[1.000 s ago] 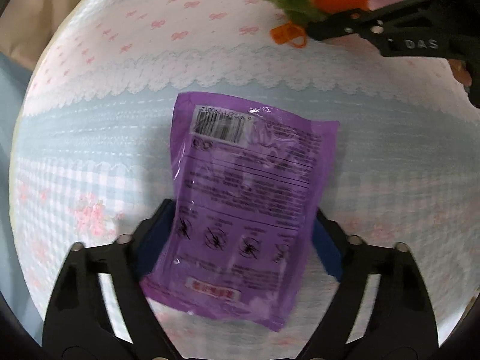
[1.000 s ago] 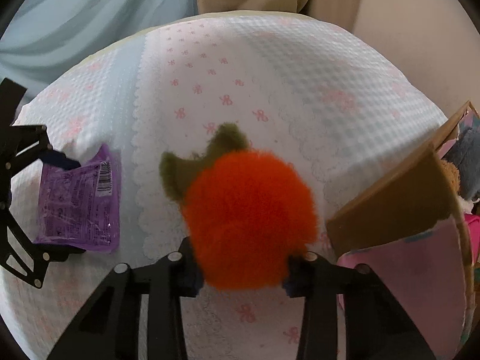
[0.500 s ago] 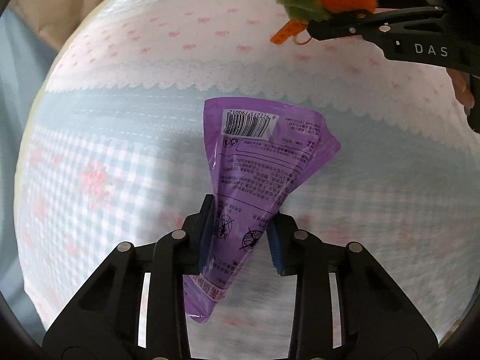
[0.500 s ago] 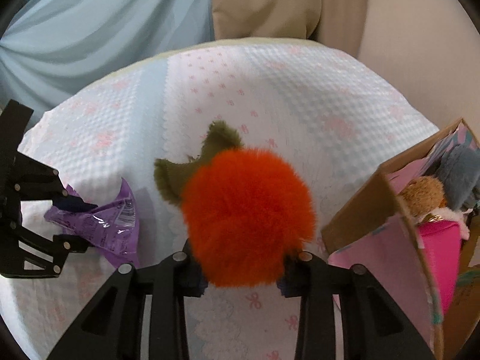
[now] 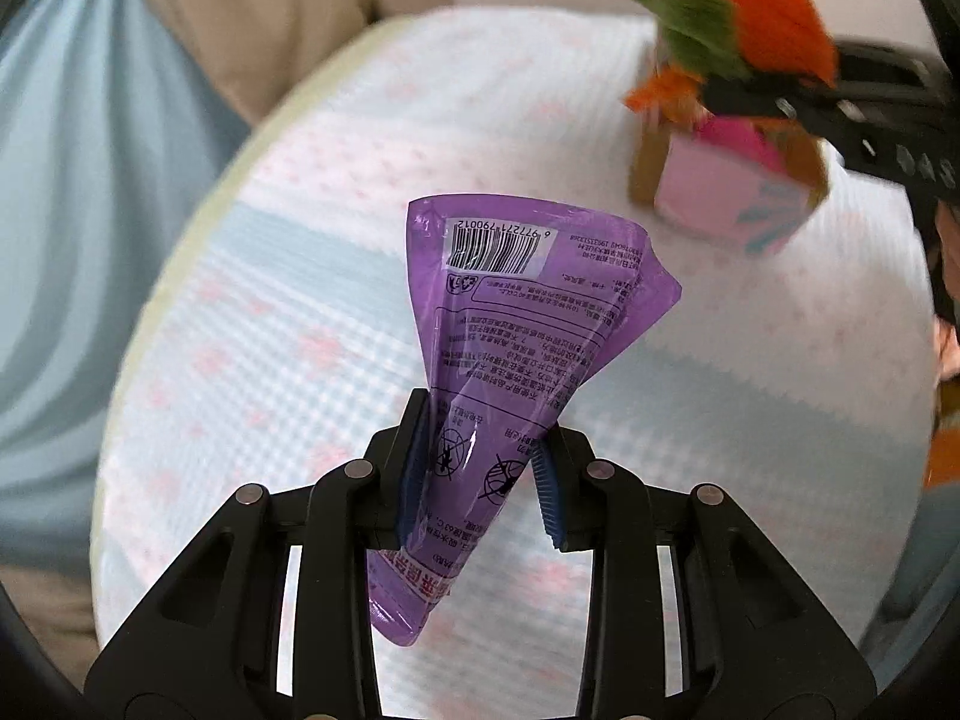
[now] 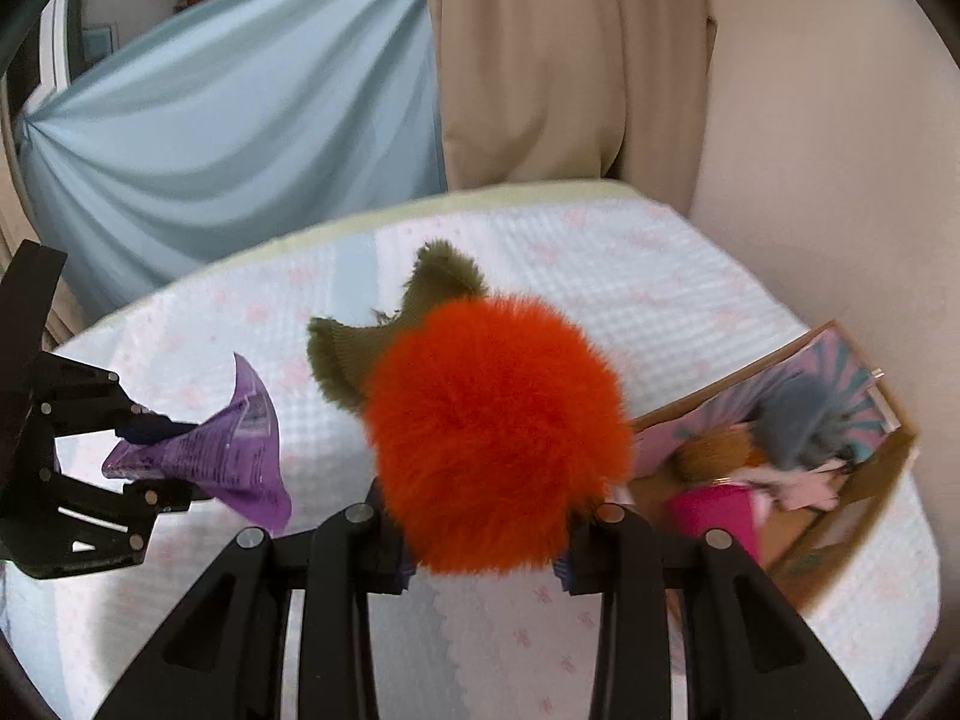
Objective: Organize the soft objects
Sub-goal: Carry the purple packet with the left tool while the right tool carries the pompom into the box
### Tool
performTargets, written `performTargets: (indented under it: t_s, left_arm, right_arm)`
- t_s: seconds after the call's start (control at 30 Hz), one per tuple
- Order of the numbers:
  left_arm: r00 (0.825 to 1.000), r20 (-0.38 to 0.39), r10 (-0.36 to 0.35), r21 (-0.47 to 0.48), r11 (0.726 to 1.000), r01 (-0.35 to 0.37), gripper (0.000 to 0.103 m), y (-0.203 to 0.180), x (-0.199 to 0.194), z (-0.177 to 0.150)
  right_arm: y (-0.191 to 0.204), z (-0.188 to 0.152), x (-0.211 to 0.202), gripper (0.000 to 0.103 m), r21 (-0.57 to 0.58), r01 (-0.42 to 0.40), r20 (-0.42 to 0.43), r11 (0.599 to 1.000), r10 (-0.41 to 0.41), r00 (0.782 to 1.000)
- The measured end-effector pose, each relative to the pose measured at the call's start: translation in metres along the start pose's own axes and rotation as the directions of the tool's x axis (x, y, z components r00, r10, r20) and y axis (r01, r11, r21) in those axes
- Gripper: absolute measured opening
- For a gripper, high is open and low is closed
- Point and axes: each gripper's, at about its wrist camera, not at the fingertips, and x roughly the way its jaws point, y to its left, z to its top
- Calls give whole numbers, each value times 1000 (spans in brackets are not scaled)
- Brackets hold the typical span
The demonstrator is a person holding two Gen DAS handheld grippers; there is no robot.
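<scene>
My left gripper [image 5: 480,468] is shut on a purple plastic packet [image 5: 516,312], pinched near its lower end and held above the table; the packet also shows in the right wrist view [image 6: 234,450]. My right gripper [image 6: 486,534] is shut on a fluffy orange plush with green leaves [image 6: 492,426], held in the air left of the cardboard box [image 6: 840,528]. The plush shows in the left wrist view [image 5: 762,30], above the box [image 5: 720,192].
The round table has a light blue and pink patterned cloth [image 5: 300,330]. The open box holds a grey plush [image 6: 798,420], a brown plush [image 6: 714,450] and a pink item [image 6: 714,510]. Blue and beige curtains [image 6: 240,120] hang behind the table.
My left gripper closed on the purple packet and lifted it off the cloth. My right gripper rose with the orange plush and moved towards the box.
</scene>
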Motion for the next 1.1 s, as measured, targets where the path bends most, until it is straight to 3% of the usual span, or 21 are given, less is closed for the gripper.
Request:
performTargets:
  t_s: [0.2, 0.33, 0.57, 0.8, 1.1]
  left_arm:
    - [997, 79, 26, -196, 981, -10, 29, -13, -94, 31]
    - [989, 140, 48, -293, 956, -5, 29, -35, -133, 56]
    - [979, 194, 60, -382, 924, 19, 29, -92, -155, 108]
    - [982, 167, 86, -467, 884, 2, 29, -147, -133, 175]
    - [995, 78, 59, -538, 843, -8, 29, -190, -58, 241]
  right_arm:
    - [-21, 25, -89, 31, -5, -12, 24, 1000, 12, 1000]
    - [-43, 35, -132, 31, -34, 3, 34, 999, -1, 999]
    - [-105, 46, -170, 31, -48, 22, 35, 999, -20, 999]
    - [-170, 61, -159, 31, -106, -38, 6, 994, 39, 999]
    - [-252, 68, -101, 31, -134, -73, -93, 988, 61, 994]
